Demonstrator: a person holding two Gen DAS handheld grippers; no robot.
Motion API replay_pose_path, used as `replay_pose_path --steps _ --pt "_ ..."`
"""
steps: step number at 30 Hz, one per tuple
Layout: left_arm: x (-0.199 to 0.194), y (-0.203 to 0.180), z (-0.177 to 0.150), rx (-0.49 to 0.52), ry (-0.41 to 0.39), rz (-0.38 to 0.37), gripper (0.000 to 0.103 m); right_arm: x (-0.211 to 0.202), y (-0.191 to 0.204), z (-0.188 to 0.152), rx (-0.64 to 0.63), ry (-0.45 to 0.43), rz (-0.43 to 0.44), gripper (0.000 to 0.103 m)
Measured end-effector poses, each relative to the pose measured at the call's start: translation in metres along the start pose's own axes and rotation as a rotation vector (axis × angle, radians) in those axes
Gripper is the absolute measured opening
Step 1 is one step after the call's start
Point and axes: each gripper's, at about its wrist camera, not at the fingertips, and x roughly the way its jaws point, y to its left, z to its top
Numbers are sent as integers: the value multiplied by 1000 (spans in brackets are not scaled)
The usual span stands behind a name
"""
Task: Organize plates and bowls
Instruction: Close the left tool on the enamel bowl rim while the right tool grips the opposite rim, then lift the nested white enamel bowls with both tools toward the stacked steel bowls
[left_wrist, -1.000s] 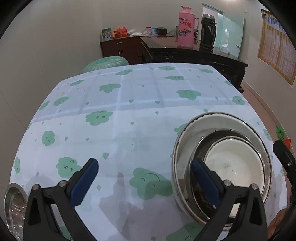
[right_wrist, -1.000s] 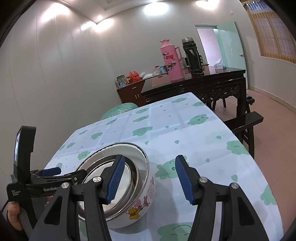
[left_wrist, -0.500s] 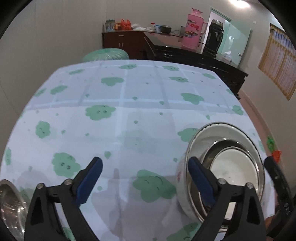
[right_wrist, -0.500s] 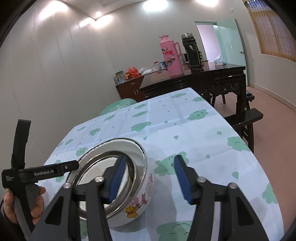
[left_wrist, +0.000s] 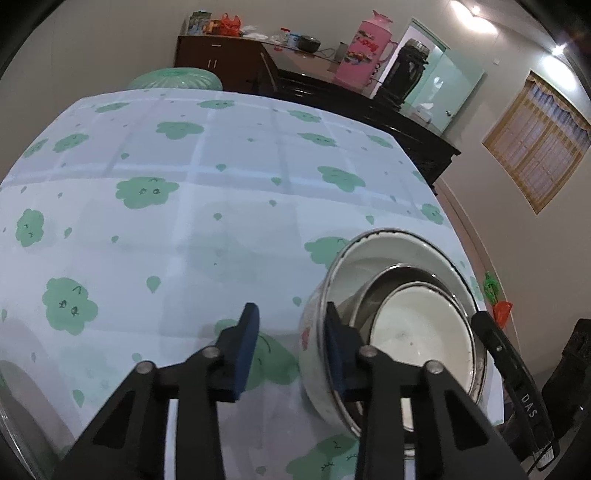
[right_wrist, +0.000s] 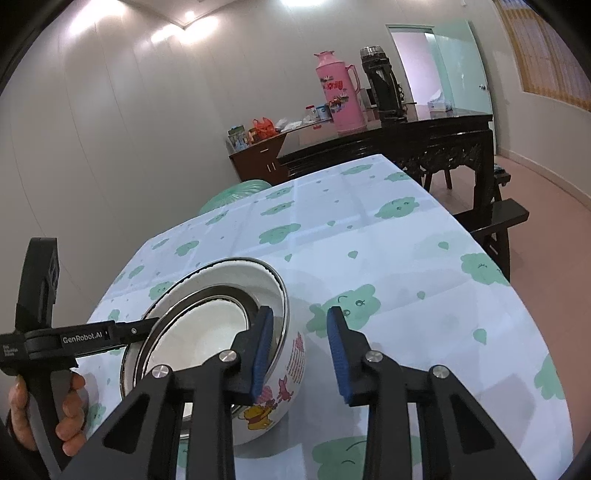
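On the bench, the cartoon-printed enamel bowl (right_wrist: 284, 373) sits tilted with a steel bowl (left_wrist: 402, 280) and white dish (left_wrist: 421, 332) already nested inside, while both left gripper (left_wrist: 290, 341) and right gripper (right_wrist: 301, 350) jaws are closing astride opposite rim walls, relocation pending.

White lettering reads "GenRobot.AI" along the black arm of the left gripper (right_wrist: 144, 326), seen from the right wrist; a smaller white line sits on its body just left of that, too small to make out. From the left wrist, the letters "DAS" run up a black bar (left_wrist: 517, 380) at the bowl's right side (the rest is cut off or hidden). The pink flask (right_wrist: 341, 99) on the dark sideboard carries red characters on its label, not clear enough to read. The bowl (right_wrist: 288, 373) shows red print beside its cartoon figures, also illegible.
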Motion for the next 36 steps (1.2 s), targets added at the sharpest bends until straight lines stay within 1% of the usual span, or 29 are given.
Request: replay_pose_path --steps 2,3,4,6,7,10,12,13,15,18,20,28,30,33,35,36 --pt "0 0 0 -5 4 -35 20 1 -1 0 8 4 8 33" --pt "0 -1 0 -9 7 -58 12 1 -1 0 14 6 16 33" --pt "0 -3 -1 -6 7 -71 9 2 -1 0 17 8 22 33" --pt "-1 -8 -1 17 8 -71 9 3 0 0 15 15 36 32" --pt "-2 -8 -2 15 8 -73 9 8 2 -2 11 38 33 32" --pt "0 -2 0 -13 19 -106 9 10 1 -3 19 50 41 32" --pt "1 -1 0 -22 21 -114 9 11 0 -3 31 57 53 32" --pt "1 -2 -1 -16 17 -108 9 11 -1 -3 35 61 64 30" --pt "-1 -6 -3 -3 8 -90 8 12 1 -4 37 71 91 23" --pt "-1 -6 -3 -5 4 -88 8 10 8 -5 3 68 69 23" --pt "-1 -5 -4 -11 3 -93 8 11 7 -5 7 68 72 24" --pt "-3 -10 -6 22 -22 -59 8 10 6 -5 16 60 80 24" --pt "-2 -7 -4 11 -12 -73 8 11 5 -5 19 58 81 24" --pt "0 1 -3 -32 5 -115 8 11 5 -5 17 58 81 24" --pt "-1 -4 -5 -6 -5 -87 8 11 6 -5 8 59 74 24" --pt "-4 -10 -7 22 -18 -51 6 11 6 -5 3 59 71 24"
